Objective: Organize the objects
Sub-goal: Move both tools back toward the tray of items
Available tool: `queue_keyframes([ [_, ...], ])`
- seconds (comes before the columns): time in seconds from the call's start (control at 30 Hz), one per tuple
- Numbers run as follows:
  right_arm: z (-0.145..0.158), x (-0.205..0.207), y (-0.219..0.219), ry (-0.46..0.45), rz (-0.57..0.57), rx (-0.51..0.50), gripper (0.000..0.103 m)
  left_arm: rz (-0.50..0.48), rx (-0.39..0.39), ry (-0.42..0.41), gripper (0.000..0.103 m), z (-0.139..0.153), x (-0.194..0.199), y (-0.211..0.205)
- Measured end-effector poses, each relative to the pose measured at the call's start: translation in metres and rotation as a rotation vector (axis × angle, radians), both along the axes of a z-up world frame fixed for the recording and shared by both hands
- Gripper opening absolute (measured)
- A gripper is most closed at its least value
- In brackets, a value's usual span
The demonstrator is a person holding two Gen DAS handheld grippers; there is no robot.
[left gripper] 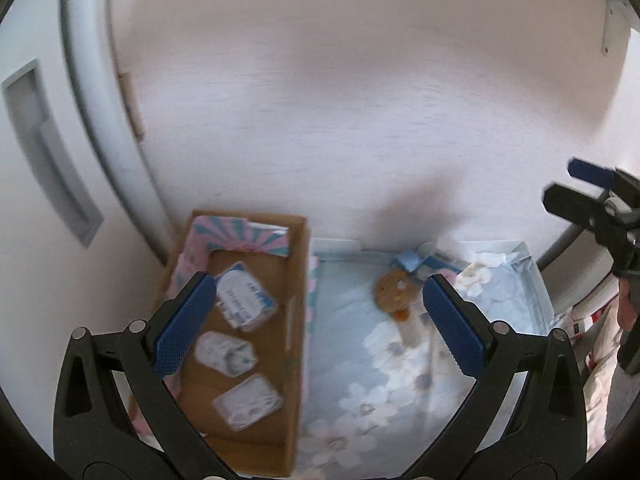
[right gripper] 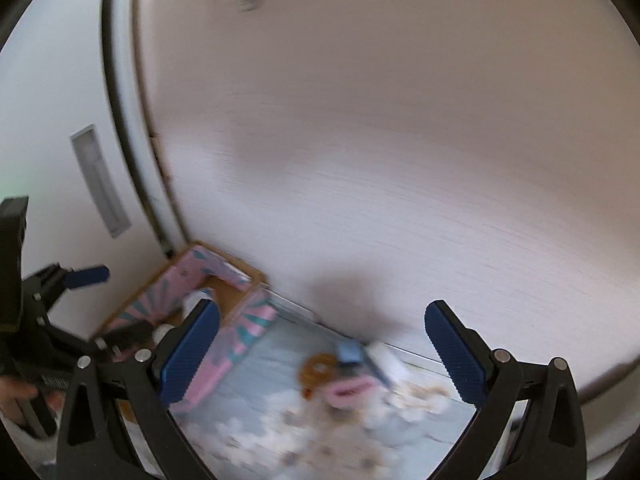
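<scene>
A brown cardboard box (left gripper: pixel 298 280) with pink-and-teal flaps holds three white packets (left gripper: pixel 245 300). It stands against the wall on a blue floral sheet (left gripper: pixel 372 396). A round tan cookie-like item (left gripper: pixel 392 290) and small blue and white packages (left gripper: pixel 436 260) lie on the sheet by the wall. My left gripper (left gripper: pixel 318 322) is open and empty above the box's right side. My right gripper (right gripper: pixel 322 350) is open and empty above the sheet, with the tan item (right gripper: pixel 318 368) and a pink package (right gripper: pixel 346 390) blurred below it. The box (right gripper: pixel 240 328) is at its left.
A pale wall (left gripper: pixel 340 100) rises directly behind the box and sheet. A white door with a recessed handle (left gripper: pixel 44 152) is at the left. The right gripper (left gripper: pixel 592 200) shows at the right edge of the left wrist view, and the left gripper (right gripper: pixel 60 292) at the left of the right wrist view.
</scene>
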State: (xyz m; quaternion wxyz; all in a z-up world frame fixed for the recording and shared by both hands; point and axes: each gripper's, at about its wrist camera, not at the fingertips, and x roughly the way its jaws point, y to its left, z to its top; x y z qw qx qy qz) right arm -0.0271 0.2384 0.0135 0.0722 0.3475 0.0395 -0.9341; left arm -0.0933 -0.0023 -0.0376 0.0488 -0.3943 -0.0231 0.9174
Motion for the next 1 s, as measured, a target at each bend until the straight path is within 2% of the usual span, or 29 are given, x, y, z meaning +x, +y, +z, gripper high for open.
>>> queue_keyframes([
  [0.23, -0.034, 0.019, 0.066, -0.051, -0.05, -0.029, 0.102, -0.051, 0.018, -0.044, 0.103, -0.02, -0.019, 0.044],
  [0.4, -0.074, 0.023, 0.095, -0.102, -0.052, -0.046, 0.102, -0.087, 0.021, -0.096, 0.103, -0.049, -0.033, 0.076],
  [0.53, -0.103, 0.018, 0.112, -0.137, -0.041, -0.068, 0.102, -0.127, -0.015, -0.143, 0.103, -0.081, -0.041, 0.098],
  [0.7, -0.137, -0.005, 0.121, -0.179, -0.009, -0.102, 0.102, -0.188, -0.076, -0.207, 0.103, -0.13, -0.048, 0.119],
  [1.0, -0.172, -0.041, 0.11, -0.189, 0.05, -0.127, 0.101, -0.208, -0.072, -0.312, 0.09, -0.194, -0.07, 0.124],
])
